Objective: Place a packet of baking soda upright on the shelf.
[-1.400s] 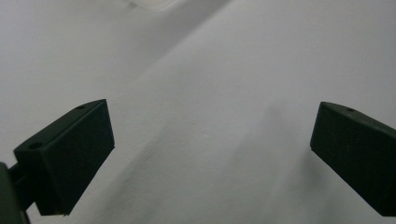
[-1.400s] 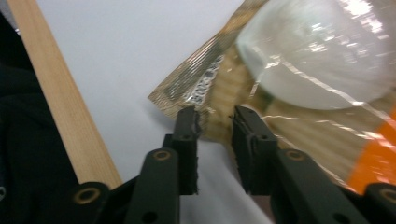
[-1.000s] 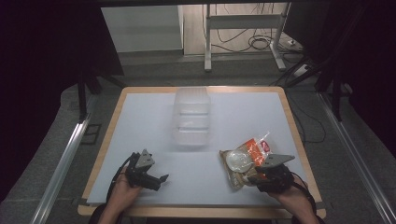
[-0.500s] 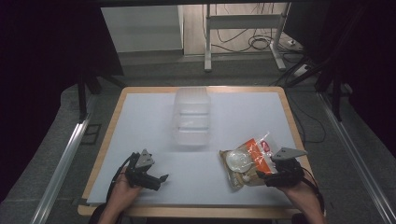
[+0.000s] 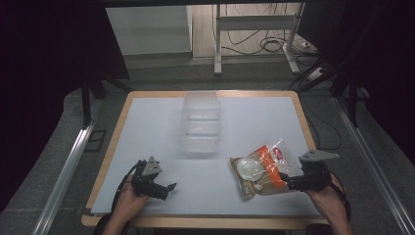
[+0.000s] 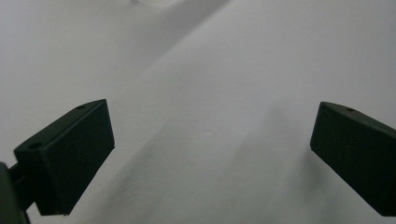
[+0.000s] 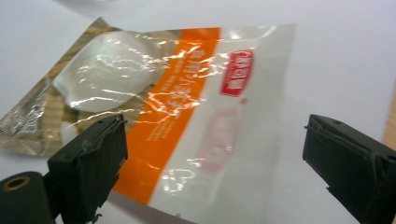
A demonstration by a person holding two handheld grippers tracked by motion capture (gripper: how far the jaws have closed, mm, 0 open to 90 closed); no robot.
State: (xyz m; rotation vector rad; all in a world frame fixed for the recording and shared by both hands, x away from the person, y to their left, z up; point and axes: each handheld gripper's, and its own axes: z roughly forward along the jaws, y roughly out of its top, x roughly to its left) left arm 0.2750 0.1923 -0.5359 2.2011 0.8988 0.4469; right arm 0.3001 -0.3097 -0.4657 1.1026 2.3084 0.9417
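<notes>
A clear and orange snack bag (image 5: 262, 169) with a white round piece inside lies flat on the white table top (image 5: 147, 127) at the front right. My right gripper (image 5: 285, 182) sits just right of it, its jaws having just been opening. In the right gripper view the bag (image 7: 187, 107) spreads out ahead of my right gripper (image 7: 215, 163); its near edge lies between the wide jaws, and neither pad presses on it. My left gripper (image 5: 169, 188) rests at the front left, open. In its own view my left gripper (image 6: 212, 154) has bare table between the jaws.
A clear plastic container (image 5: 200, 122) stands at the middle of the table, toward the back. The table's wooden rim (image 5: 306, 127) runs around the white top. Beyond the far edge are metal stand legs and cables on the floor.
My right gripper has drawn back to the right off the bag and its jaws have spread, letting the bag go. The left gripper has stayed put.
</notes>
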